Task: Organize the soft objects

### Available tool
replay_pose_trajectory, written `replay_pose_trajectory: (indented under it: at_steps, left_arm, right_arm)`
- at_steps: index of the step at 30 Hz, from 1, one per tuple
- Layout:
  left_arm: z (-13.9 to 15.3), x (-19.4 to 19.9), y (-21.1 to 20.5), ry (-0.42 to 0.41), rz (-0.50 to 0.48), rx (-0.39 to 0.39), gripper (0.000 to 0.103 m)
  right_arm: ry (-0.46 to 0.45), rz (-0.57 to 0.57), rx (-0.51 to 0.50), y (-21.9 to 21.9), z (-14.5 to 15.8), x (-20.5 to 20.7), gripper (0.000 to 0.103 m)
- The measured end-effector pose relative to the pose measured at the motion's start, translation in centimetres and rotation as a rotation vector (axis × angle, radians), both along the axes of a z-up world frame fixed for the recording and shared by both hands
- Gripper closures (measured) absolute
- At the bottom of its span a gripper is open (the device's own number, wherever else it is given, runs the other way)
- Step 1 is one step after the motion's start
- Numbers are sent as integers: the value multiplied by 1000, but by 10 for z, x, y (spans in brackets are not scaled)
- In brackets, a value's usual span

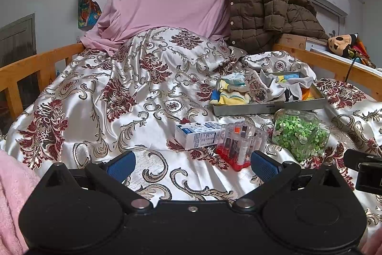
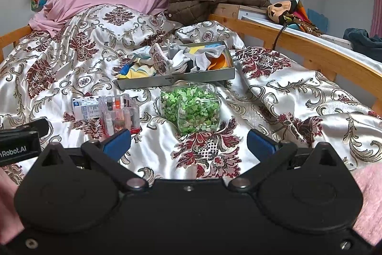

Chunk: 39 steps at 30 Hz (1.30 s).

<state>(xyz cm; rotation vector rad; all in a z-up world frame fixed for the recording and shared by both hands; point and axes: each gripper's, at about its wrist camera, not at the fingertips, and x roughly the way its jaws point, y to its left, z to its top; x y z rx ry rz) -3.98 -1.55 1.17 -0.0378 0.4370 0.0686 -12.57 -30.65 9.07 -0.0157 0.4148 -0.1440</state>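
Both the left gripper [image 1: 193,165] and right gripper [image 2: 189,141] are held wide apart, empty, above the bedspread [image 1: 107,92], facing the cloth-filled tray [image 2: 176,81].

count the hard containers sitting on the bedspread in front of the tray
3: a blue-white carton on the left, a clear vial case beside it, a jar of green bits rightmost.

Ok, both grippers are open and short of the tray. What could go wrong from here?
1. The clear jar of green bits lies directly before the metal tray; reaching over with the right gripper may roll it.
2. The clothes spill over the tray's left rim, so a pull could drag others out.
3. The satin bedspread is rumpled; the tray may slide.
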Motion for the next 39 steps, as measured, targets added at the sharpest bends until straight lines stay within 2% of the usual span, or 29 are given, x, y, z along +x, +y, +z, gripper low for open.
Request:
replay_pose_trajectory:
  at_steps: [39]
  left_arm:
    - [0, 0, 1, 2, 0, 2, 1]
  right_arm:
    - [14, -2, -2, -1, 0, -1, 1]
